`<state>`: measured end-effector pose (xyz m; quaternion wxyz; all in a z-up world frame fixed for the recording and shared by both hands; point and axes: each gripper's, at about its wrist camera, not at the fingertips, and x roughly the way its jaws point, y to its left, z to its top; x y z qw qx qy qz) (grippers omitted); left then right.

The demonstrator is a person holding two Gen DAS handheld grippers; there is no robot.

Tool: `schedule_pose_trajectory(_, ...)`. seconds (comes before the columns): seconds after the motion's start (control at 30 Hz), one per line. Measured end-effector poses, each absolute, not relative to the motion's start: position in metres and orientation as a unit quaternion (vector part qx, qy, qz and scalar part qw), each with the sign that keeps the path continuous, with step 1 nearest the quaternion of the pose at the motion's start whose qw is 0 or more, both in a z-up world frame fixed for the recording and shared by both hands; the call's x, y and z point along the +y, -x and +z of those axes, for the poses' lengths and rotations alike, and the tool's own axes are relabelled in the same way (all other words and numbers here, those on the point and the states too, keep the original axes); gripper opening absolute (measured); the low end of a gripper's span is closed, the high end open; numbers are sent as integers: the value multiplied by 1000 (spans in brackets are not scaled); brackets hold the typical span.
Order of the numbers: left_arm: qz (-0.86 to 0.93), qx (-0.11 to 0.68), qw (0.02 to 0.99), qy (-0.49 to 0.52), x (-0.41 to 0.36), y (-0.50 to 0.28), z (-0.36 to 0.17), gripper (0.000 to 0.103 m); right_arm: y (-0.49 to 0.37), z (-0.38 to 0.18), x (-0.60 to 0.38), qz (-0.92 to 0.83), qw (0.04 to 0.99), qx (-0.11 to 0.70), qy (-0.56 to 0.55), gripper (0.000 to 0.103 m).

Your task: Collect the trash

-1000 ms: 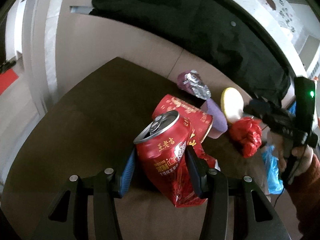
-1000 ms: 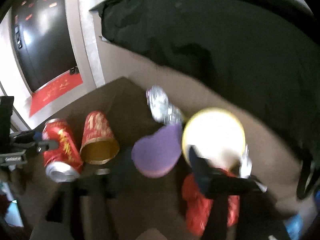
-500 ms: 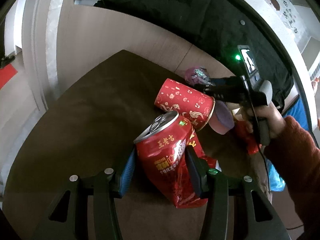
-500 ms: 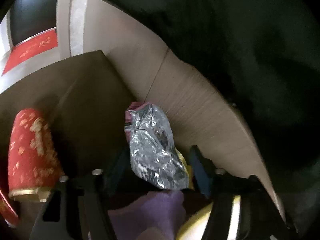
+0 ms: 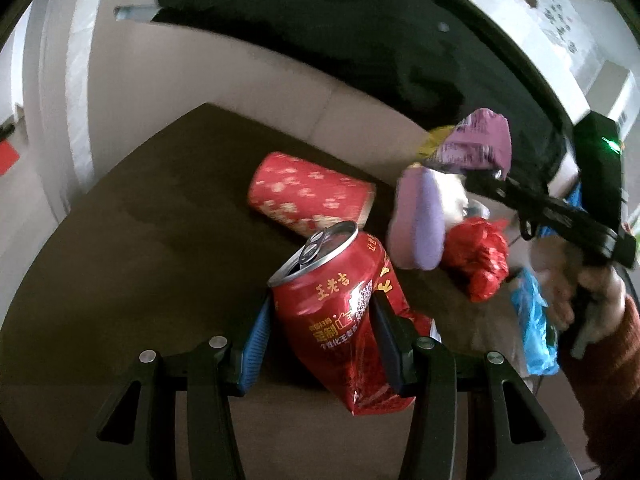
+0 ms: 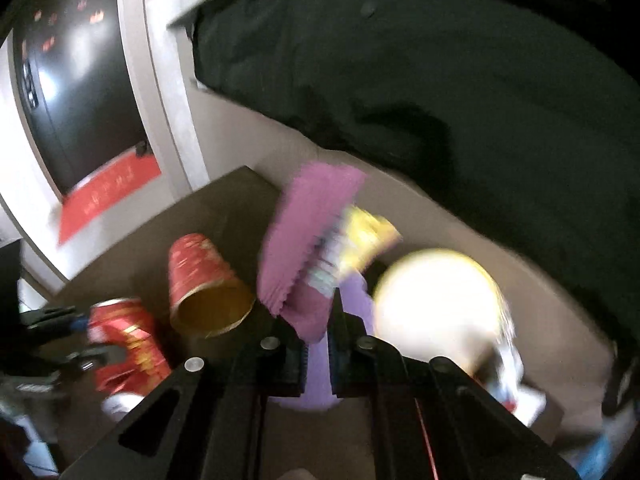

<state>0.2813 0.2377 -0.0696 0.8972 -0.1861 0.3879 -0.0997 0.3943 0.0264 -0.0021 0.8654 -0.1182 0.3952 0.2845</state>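
My left gripper (image 5: pixel 320 332) is shut on a dented red drink can (image 5: pixel 340 304), held tilted above the dark brown table (image 5: pixel 140 240). My right gripper (image 6: pixel 318 336) is shut on a crumpled purple and yellow snack wrapper (image 6: pixel 308 240), which hangs lifted off the table; the wrapper (image 5: pixel 476 144) and the right gripper (image 5: pixel 486 174) also show at the right of the left wrist view. A red paper cup (image 5: pixel 308 196) lies on its side behind the can, its open gold mouth (image 6: pixel 212 308) facing me in the right wrist view.
A purple cup (image 5: pixel 416 220), a white and yellow bowl (image 6: pixel 436 304), a crumpled red wrapper (image 5: pixel 480 256) and a blue bag (image 5: pixel 536 328) crowd the table's right side. A dark garment (image 5: pixel 360 40) hangs over the beige wall behind. A hand (image 5: pixel 592 292) holds the right gripper.
The right gripper reached in to the foil-lined wrapper, closed on it and lifted it off the table, pulling back to the right. The left gripper kept its grip on the can.
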Motion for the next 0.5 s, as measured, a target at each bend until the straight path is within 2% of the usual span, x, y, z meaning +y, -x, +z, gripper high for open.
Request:
schedule_pose_trajectory(0.17, -120, 379, 903, 164, 211, -275, -54, 50, -347, 14, -21, 285, 873, 388, 76, 6)
schedule_pose_trajectory(0.33, -137, 391, 897, 156, 192, -271, -53, 50, -322, -3, -57, 278, 867, 411, 54, 6)
schedule_pose_trajectory(0.37, -134, 394, 896, 154, 190, -271, -55, 50, -319, -8, -62, 278, 863, 419, 52, 10)
schedule_pose_trajectory(0.4, -131, 398, 895, 151, 190, -270, -57, 50, -317, -13, -65, 277, 861, 423, 51, 21)
schedule_pose_trajectory(0.43, -128, 401, 894, 150, 190, -270, -58, 50, -318, -20, -67, 275, 861, 424, 51, 26)
schedule_pose_trajectory(0.47, -126, 403, 894, 149, 191, -269, -59, 50, -319, -25, -67, 274, 862, 424, 52, 42)
schedule_pose_trajectory(0.5, -121, 405, 894, 147, 193, -267, -60, 50, -317, -27, -65, 279, 863, 417, 50, 52)
